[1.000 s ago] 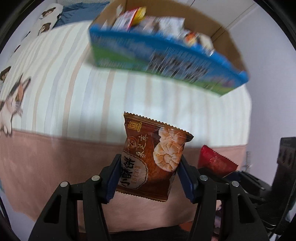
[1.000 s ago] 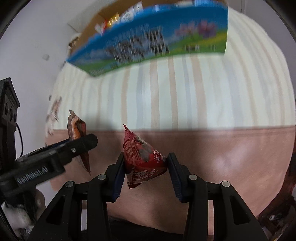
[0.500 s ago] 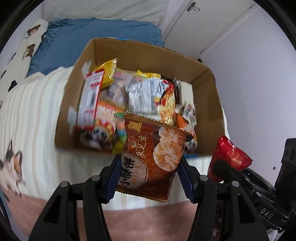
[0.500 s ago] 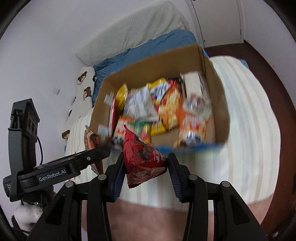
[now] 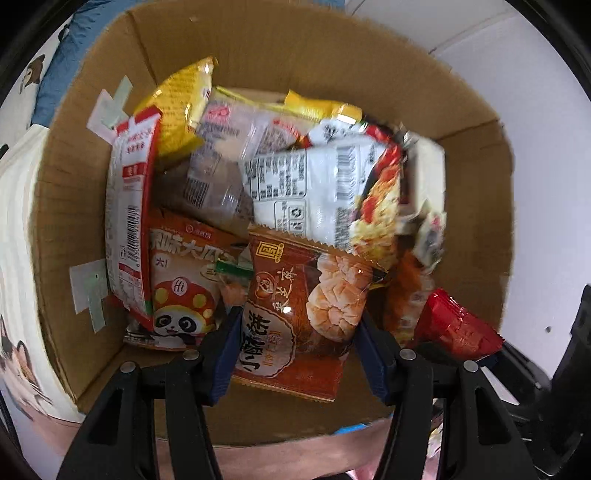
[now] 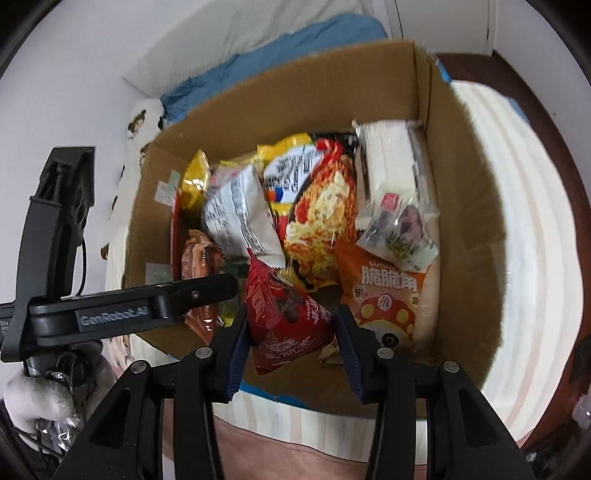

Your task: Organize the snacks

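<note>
My left gripper [image 5: 295, 343] is shut on a brown pastry snack packet [image 5: 303, 314] and holds it over the near part of an open cardboard box [image 5: 295, 51]. My right gripper [image 6: 291, 332] is shut on a red snack packet [image 6: 288, 314], also over the box [image 6: 295, 92] near its front wall. The red packet also shows at the right of the left wrist view [image 5: 454, 325]. The left gripper's arm [image 6: 129, 310] crosses the left of the right wrist view. The box holds several snack packs, among them an orange panda bag [image 5: 181, 291] and a noodle pack [image 6: 321, 221].
The box stands on a striped bedspread [image 6: 517, 221]. A blue pillow [image 6: 277, 55] and a white pillow [image 6: 240, 33] lie behind it. A white wall [image 5: 546, 147] is to the right in the left wrist view.
Both grippers have moved forward and up over the box, so the views now look down into it. Each packet stays held as before.
</note>
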`<state>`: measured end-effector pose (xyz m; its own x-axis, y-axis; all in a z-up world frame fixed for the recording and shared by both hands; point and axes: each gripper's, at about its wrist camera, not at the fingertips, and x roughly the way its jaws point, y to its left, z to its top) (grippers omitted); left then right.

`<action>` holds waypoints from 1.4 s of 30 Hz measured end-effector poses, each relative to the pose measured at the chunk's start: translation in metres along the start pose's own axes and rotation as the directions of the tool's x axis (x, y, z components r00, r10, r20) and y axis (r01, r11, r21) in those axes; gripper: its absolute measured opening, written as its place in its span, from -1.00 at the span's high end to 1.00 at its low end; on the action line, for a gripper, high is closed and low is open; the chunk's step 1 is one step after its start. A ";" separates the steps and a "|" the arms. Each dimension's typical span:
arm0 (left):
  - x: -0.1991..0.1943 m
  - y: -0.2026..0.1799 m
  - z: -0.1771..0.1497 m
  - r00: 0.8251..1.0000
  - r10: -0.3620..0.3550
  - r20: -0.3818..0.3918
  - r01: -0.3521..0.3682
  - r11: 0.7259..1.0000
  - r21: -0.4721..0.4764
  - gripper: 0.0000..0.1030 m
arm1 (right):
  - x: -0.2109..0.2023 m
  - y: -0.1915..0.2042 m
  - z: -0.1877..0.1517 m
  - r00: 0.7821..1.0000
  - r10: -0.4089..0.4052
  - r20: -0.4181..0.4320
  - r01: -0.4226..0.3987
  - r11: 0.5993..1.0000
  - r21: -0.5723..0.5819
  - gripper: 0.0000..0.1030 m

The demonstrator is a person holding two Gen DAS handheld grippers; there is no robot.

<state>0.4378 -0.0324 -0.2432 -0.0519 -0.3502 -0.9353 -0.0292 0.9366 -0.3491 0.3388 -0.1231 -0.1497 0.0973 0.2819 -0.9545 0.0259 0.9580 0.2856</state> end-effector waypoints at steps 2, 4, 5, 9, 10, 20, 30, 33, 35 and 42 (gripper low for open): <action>0.006 0.002 0.000 1.000 0.005 -0.020 -0.005 1.000 -0.017 -0.10 | 0.007 -0.002 0.002 0.999 -0.017 -0.038 0.018 1.000 0.012 -0.11; 0.008 0.005 -0.001 1.000 -0.004 -0.020 0.003 0.999 -0.038 -0.13 | 0.009 -0.005 0.006 0.998 -0.049 -0.049 0.050 0.999 0.021 -0.48; 0.008 0.006 -0.001 1.000 0.021 -0.012 -0.022 0.999 -0.037 -0.26 | 0.008 -0.006 0.007 0.997 -0.059 -0.045 0.060 0.998 0.021 -0.67; -0.003 0.012 -0.005 0.996 0.076 0.044 -0.074 0.997 -0.031 -0.85 | 0.001 -0.011 0.008 0.993 -0.113 -0.031 0.114 0.993 0.032 -0.85; -0.005 0.012 -0.005 0.995 0.081 0.050 -0.080 0.996 -0.028 -0.85 | 0.000 -0.011 0.008 0.992 -0.121 -0.030 0.121 0.992 0.029 -0.85; -0.033 0.013 -0.025 0.979 0.152 0.134 -0.155 0.988 0.011 -0.86 | -0.007 -0.012 0.001 0.985 -0.173 -0.011 0.174 0.984 0.027 -0.90; -0.076 0.001 -0.070 0.961 0.166 0.222 -0.174 0.985 0.015 -0.86 | -0.037 -0.002 -0.011 0.977 -0.201 0.074 0.200 0.980 0.014 -0.91; -0.093 0.001 -0.081 0.950 0.166 0.264 -0.176 0.984 0.015 -0.86 | -0.053 0.001 -0.019 0.974 -0.196 0.117 0.196 0.981 0.015 -0.91; -0.101 -0.001 -0.082 0.940 0.170 0.294 -0.182 0.983 0.012 -0.86 | -0.063 0.005 -0.025 0.970 -0.194 0.146 0.195 0.981 0.011 -0.91; -0.138 -0.013 -0.130 0.878 0.182 0.443 -0.205 0.979 0.004 -0.86 | -0.113 0.023 -0.066 0.939 -0.198 0.282 0.210 0.978 -0.014 -0.91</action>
<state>0.3158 0.0028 -0.1016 0.3910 -0.1329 -0.9107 -0.0135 0.9886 -0.1500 0.2623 -0.1300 -0.0407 0.3666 0.0606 -0.9284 0.0322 0.9965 0.0777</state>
